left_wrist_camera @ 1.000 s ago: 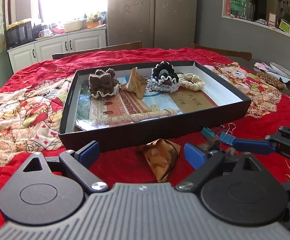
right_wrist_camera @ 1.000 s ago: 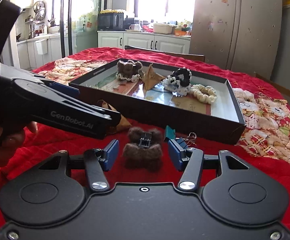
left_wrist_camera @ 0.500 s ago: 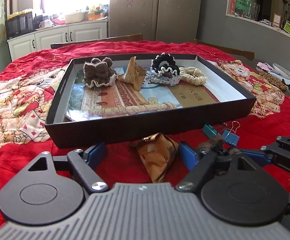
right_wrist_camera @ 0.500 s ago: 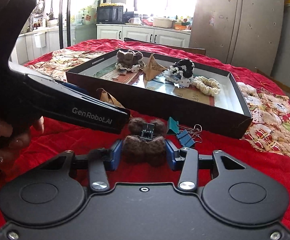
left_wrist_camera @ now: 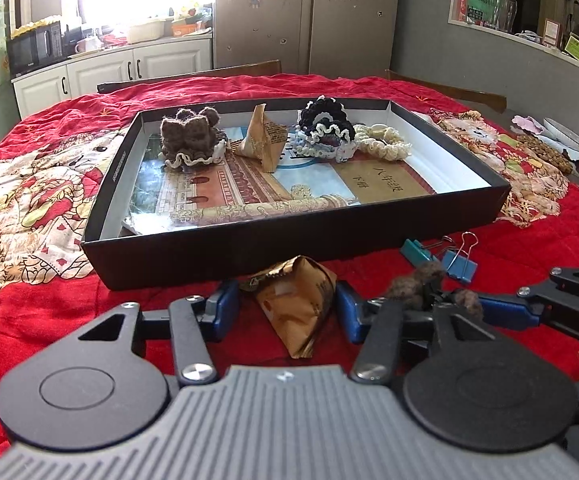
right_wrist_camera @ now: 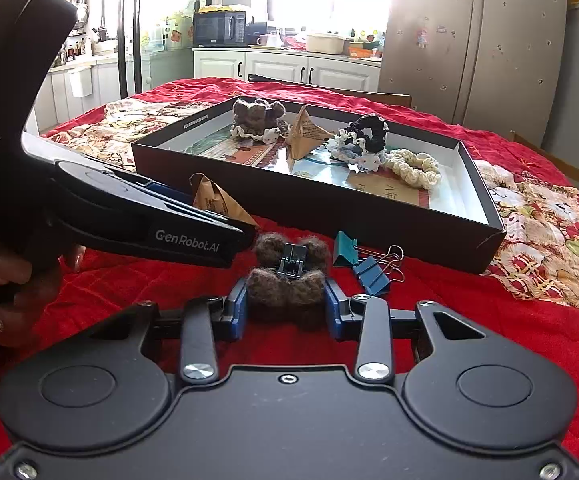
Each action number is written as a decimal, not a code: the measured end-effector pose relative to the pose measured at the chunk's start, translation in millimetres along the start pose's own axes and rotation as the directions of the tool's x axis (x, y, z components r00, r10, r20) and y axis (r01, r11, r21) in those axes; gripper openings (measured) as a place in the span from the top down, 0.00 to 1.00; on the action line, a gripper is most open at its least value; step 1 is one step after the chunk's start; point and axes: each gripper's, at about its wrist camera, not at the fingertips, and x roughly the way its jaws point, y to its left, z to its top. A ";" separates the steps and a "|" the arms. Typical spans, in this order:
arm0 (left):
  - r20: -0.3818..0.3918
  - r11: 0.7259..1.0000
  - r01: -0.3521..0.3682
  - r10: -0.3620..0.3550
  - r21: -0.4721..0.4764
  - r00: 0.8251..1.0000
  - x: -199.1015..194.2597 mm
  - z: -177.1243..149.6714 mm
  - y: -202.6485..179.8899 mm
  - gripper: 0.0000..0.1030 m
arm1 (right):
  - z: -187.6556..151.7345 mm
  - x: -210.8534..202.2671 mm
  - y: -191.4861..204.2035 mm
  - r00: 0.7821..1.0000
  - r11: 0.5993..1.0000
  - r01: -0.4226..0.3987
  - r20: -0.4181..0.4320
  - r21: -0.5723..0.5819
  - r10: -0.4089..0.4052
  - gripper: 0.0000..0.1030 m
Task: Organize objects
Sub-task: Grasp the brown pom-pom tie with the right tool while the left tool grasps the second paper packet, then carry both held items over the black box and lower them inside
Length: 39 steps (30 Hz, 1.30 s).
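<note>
A brown paper packet [left_wrist_camera: 295, 308] lies on the red cloth just in front of the black box [left_wrist_camera: 289, 248]. My left gripper [left_wrist_camera: 287, 310] is closing around it; the right pad is at its edge, and a small gap shows at the left pad. A brown furry hair clip [right_wrist_camera: 287, 284] sits between the pads of my right gripper [right_wrist_camera: 286, 306], whose jaws are closing and press on both its sides. The left gripper's fingers [right_wrist_camera: 209, 236] reach in from the left beside the clip.
The box [right_wrist_camera: 329, 208] holds a brown scrunchie [left_wrist_camera: 189, 136], a folded paper packet [left_wrist_camera: 263, 142], a black-and-white scrunchie [left_wrist_camera: 323, 128] and a cream one [left_wrist_camera: 385, 144]. Teal [right_wrist_camera: 343, 254] and blue binder clips [right_wrist_camera: 371, 276] lie right of the hair clip. A person's hand [right_wrist_camera: 5, 280] holds the left gripper.
Both grippers have narrowed: the left around the paper packet, the right onto the furry clip. Both have crept slightly closer to the box.
</note>
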 end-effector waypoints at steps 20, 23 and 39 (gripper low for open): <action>-0.001 1.000 0.021 -0.021 -0.008 1.000 -8.4 -2.1 0.5 0.64 | -0.6 -5.2 4.1 1.000 1.000 0.001 0.017 -0.017 -0.001 0.66; -0.002 1.000 0.023 -0.023 -0.007 1.000 -9.1 -2.6 1.1 0.64 | -0.9 -6.4 5.4 1.000 1.000 0.004 0.024 -0.027 -0.004 0.66; 0.015 0.999 0.042 -0.042 -0.016 0.999 -24.1 -4.0 3.9 0.65 | 1.3 -15.5 3.3 0.999 1.000 0.009 0.051 -0.027 -0.008 0.66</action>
